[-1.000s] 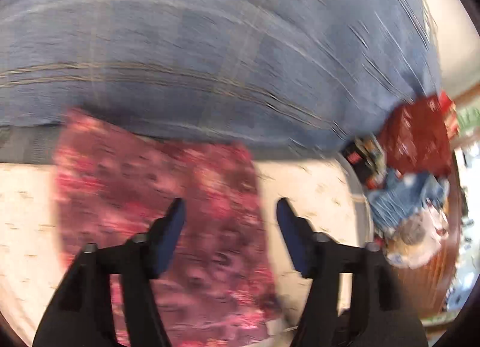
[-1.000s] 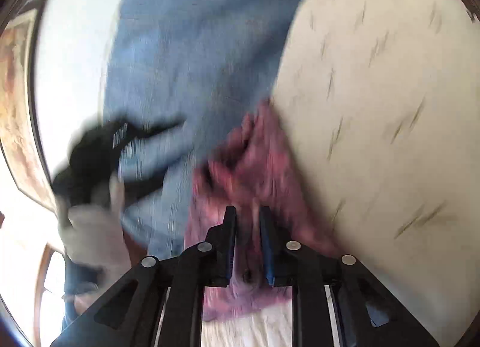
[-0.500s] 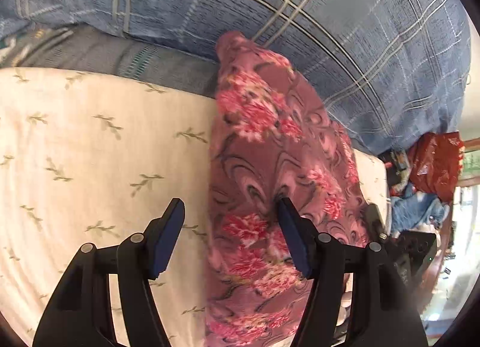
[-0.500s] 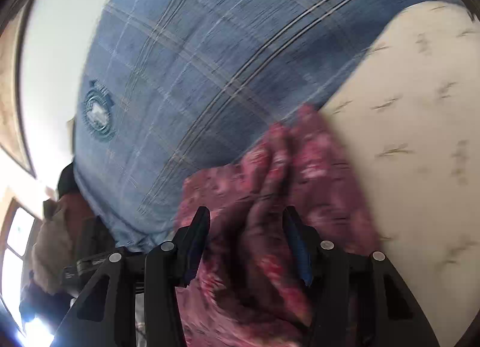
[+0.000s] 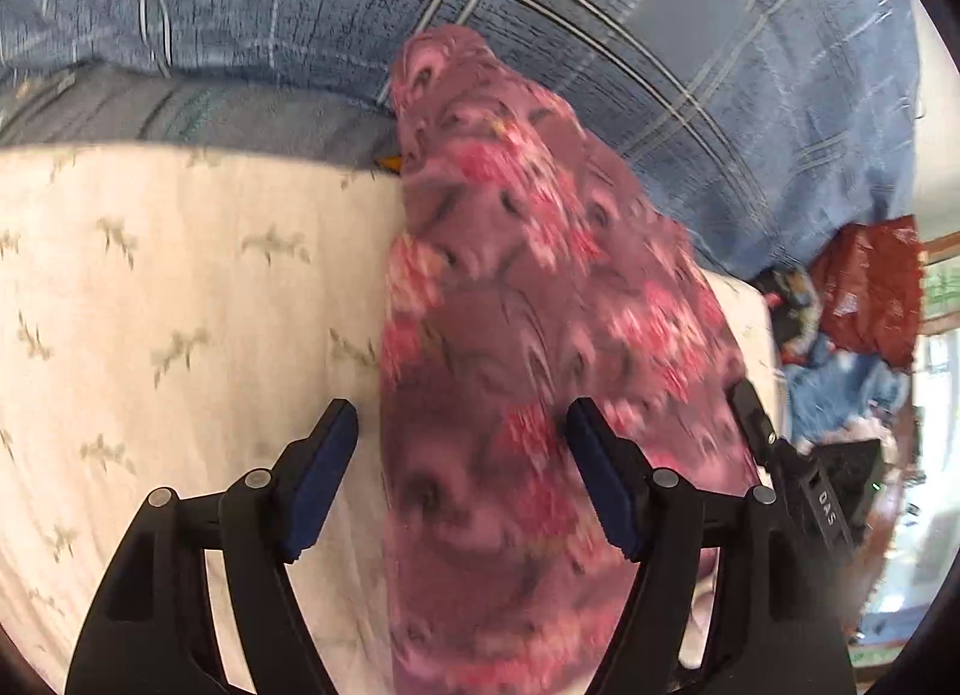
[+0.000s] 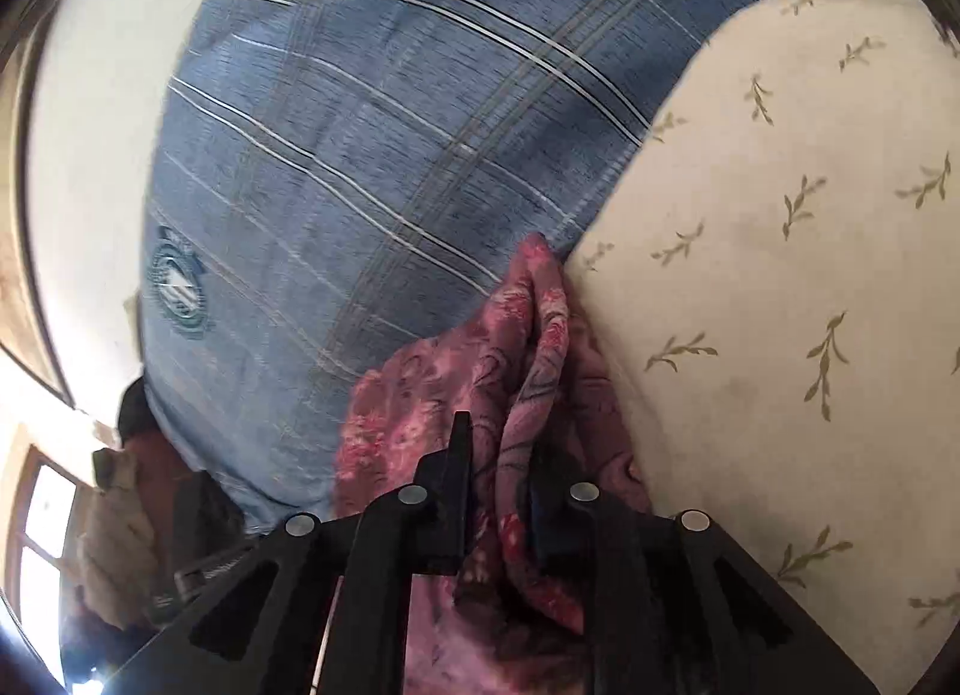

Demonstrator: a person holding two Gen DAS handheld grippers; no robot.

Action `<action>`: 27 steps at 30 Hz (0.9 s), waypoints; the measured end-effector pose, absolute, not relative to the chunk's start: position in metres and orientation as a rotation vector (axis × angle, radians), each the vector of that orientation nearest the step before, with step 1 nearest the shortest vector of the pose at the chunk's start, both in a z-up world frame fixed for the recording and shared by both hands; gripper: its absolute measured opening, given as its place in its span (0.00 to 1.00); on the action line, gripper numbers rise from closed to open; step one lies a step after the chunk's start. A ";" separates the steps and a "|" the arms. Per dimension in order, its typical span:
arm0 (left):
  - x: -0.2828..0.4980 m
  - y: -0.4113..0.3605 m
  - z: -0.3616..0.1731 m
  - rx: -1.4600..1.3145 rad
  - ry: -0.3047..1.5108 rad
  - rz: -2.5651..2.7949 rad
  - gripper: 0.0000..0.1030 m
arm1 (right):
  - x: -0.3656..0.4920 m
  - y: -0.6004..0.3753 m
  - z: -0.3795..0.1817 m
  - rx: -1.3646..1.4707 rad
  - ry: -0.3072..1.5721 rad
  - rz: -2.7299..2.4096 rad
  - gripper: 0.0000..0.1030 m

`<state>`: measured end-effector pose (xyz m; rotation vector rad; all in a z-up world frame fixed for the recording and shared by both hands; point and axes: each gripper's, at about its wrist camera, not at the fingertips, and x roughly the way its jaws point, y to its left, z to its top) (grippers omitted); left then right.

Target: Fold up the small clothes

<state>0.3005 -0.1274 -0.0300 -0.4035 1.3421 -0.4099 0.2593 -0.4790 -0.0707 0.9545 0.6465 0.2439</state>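
Floral garment (image 6: 528, 335): right gripper (image 6: 495, 506), jaws just closed, pinches it for folding; left gripper (image 5: 462, 479), just widened, straddles it unpressed.

Maroon pink-floral garment (image 5: 528, 371), cream leaf-print sheet (image 5: 180, 299), blue plaid shirt (image 6: 372, 155)

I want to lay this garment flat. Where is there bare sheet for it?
The leaf-print sheet is bare left of the floral garment, below the blue plaid cover. The right edge, by the red bag and piled clutter, is crowded.
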 end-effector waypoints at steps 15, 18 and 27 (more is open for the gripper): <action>0.228 -0.145 -0.029 -0.273 1.287 -0.355 0.71 | 0.210 -0.476 -0.059 0.627 0.734 0.261 0.11; 0.219 -0.147 -0.020 -0.272 1.278 -0.375 0.71 | 0.209 -0.483 -0.067 0.714 0.747 0.263 0.18; 0.194 -0.163 -0.027 -0.122 1.212 -0.350 0.72 | 0.169 -0.486 -0.060 0.601 0.758 0.431 0.34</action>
